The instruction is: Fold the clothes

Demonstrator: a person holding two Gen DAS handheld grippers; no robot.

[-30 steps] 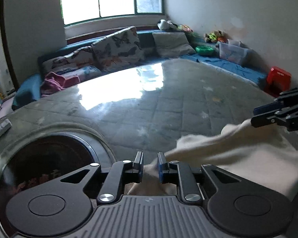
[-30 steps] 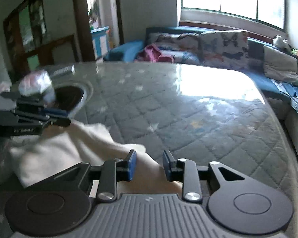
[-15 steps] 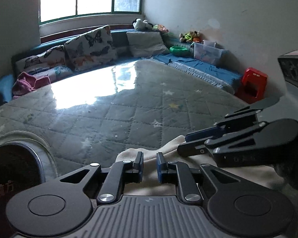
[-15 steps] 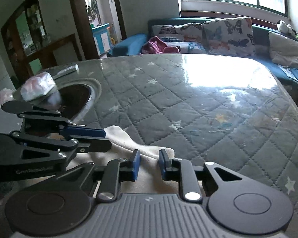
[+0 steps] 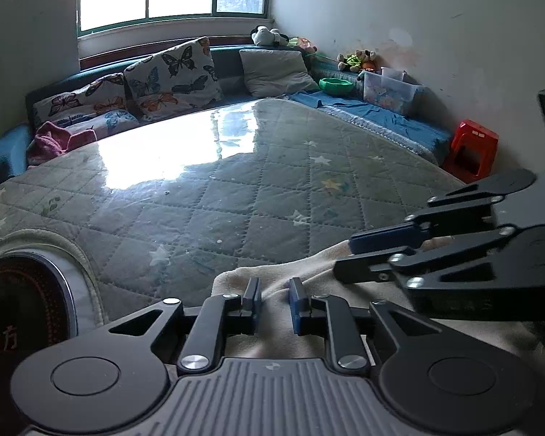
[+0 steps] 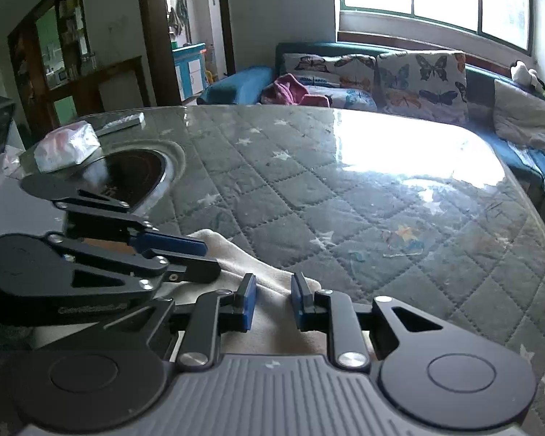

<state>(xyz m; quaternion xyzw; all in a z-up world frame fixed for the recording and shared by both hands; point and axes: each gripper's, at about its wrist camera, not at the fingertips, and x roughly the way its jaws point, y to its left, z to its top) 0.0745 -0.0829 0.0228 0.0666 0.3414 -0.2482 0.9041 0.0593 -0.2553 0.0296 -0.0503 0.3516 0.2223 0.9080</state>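
Observation:
A cream garment (image 5: 290, 272) lies bunched at the near edge of the quilted grey table top (image 5: 272, 196). My left gripper (image 5: 275, 299) is open, its blue pads apart over the cloth. My right gripper (image 6: 272, 299) is also open above the same garment (image 6: 236, 254). The two grippers are close side by side: the right one shows at the right of the left wrist view (image 5: 348, 258), the left one at the left of the right wrist view (image 6: 207, 258).
A round dark inset (image 6: 127, 178) sits in the table's left corner, with a white bundle (image 6: 67, 145) and a remote (image 6: 121, 123) beyond it. A sofa with butterfly cushions (image 5: 170, 72) lines the far side. A red stool (image 5: 472, 149) stands at right.
Both grippers have opened and let go of the cloth. They came together from wide apart, bringing the garment's ends side by side, and the cloth has settled lower on the table.

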